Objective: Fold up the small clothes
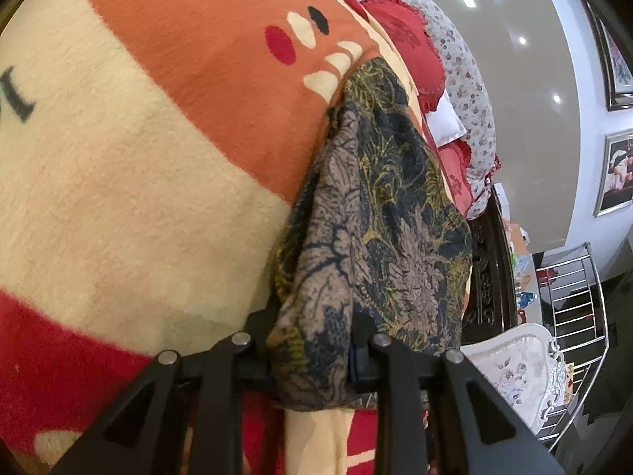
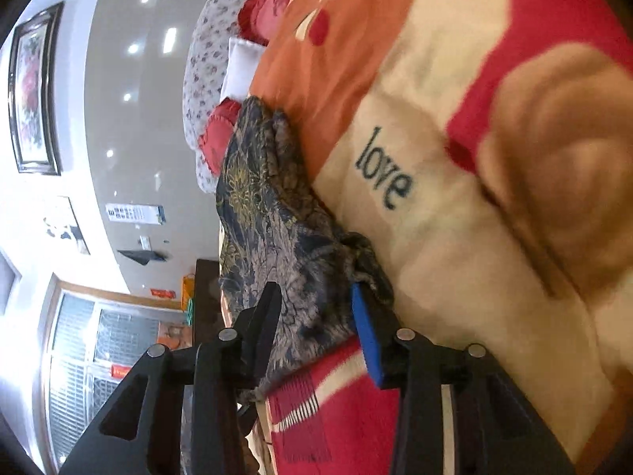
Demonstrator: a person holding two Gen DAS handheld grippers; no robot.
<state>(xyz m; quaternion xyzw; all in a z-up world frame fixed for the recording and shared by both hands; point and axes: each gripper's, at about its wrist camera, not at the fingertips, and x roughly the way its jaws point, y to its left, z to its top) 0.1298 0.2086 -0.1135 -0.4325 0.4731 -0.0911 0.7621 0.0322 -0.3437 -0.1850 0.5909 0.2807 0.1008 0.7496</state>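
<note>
Cloth [image 1: 379, 213], dark with a tan and yellow leaf print, is lying bunched in a long strip on the blanket [image 1: 130, 182] that is covering the bed. Left tool [image 1: 312, 340] is gripping the near end of the cloth: fabric is filling the gap between both fingers and hanging below them. Right tool [image 2: 316, 316] is also straddling the cloth, with fabric sitting between the black finger and the blue pad [image 2: 368, 336]; the gap is fairly wide, and I cannot tell whether it is pinching the fabric or only standing around it. Blanket is showing cream, orange and red patches, with the word "love" [image 2: 383, 170] printed on a cream area beside the cloth. Red pillows [image 1: 403, 35] and a floral quilt [image 1: 467, 79] are lying past the far end of the cloth.
</note>
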